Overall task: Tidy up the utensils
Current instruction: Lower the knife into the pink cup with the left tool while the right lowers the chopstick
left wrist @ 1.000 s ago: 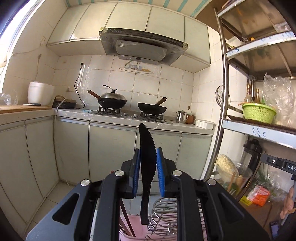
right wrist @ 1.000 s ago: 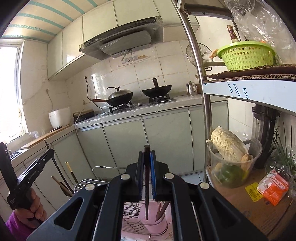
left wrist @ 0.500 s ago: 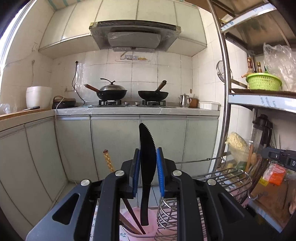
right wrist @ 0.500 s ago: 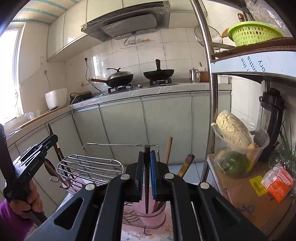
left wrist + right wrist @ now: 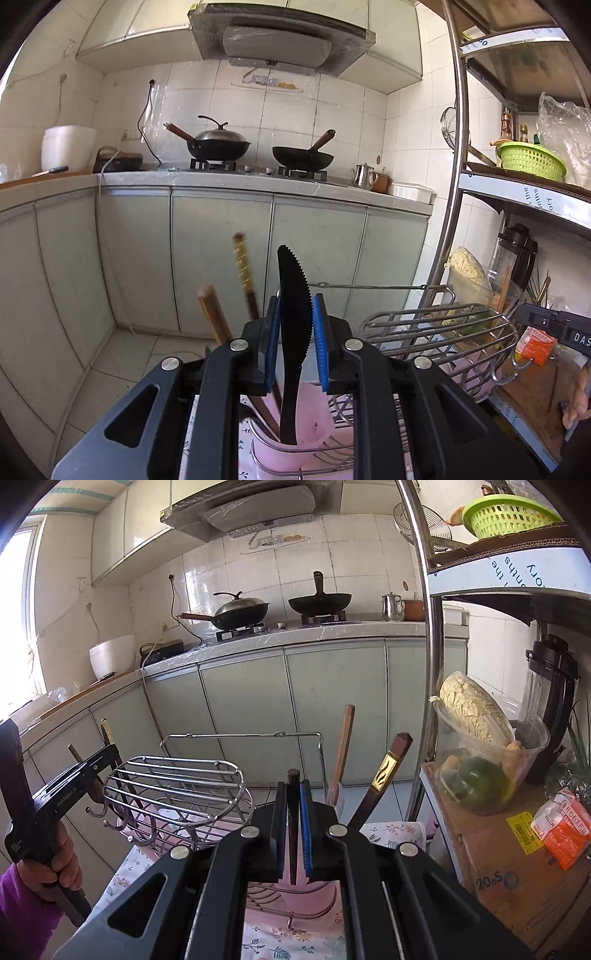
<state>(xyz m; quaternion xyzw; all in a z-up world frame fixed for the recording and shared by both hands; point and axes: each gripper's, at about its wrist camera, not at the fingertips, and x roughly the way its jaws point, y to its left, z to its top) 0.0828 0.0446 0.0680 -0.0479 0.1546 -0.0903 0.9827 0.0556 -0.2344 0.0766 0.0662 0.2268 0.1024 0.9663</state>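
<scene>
Between the left gripper (image 5: 294,332) blue pads (image 5: 320,332): black serrated knife (image 5: 291,295), clamped upright, handle end dipping into the pink utensil cup (image 5: 314,424) alongside brown chopsticks (image 5: 245,275). Right gripper (image 5: 294,825) pinched tight on a thin dark chopstick (image 5: 293,812), upright, above the pink holder (image 5: 295,890) in the wire rack (image 5: 177,786). Beyond: grey cabinets (image 5: 221,258), two woks (image 5: 218,142) on the stove.
</scene>
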